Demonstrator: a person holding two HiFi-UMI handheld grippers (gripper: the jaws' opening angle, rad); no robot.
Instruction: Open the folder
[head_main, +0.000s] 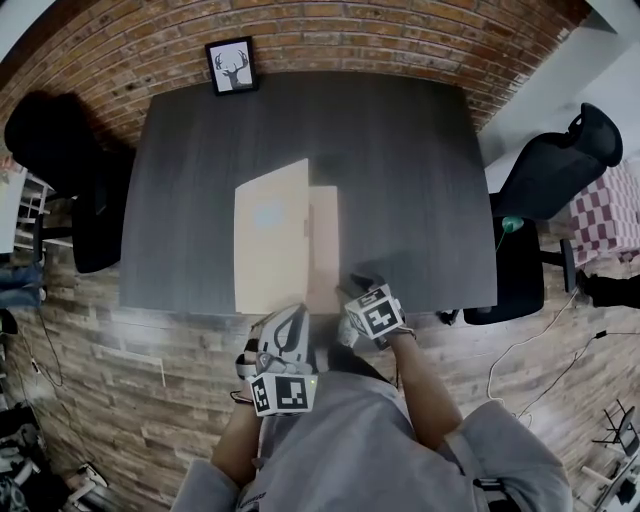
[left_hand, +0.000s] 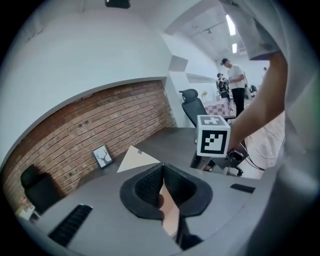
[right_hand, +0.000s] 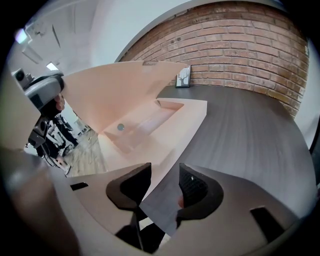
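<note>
Lifting: L gripper (left_hand: 162, 172) pinches cover (head_main: 270, 230) of peach card folder (head_main: 322, 250); R gripper (right_hand: 165, 176) jaws apart. Nxt: swing cover to 9 o'clock.

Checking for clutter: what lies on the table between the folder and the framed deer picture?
Nothing. In the head view, only bare dark tabletop runs between the folder and the framed deer picture.

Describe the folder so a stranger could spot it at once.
Find the dark grey table beside the brick wall. Near its front edge lies the folder, half open. It is pale tan and large, unlike the small black-framed deer picture at the far edge.
</note>
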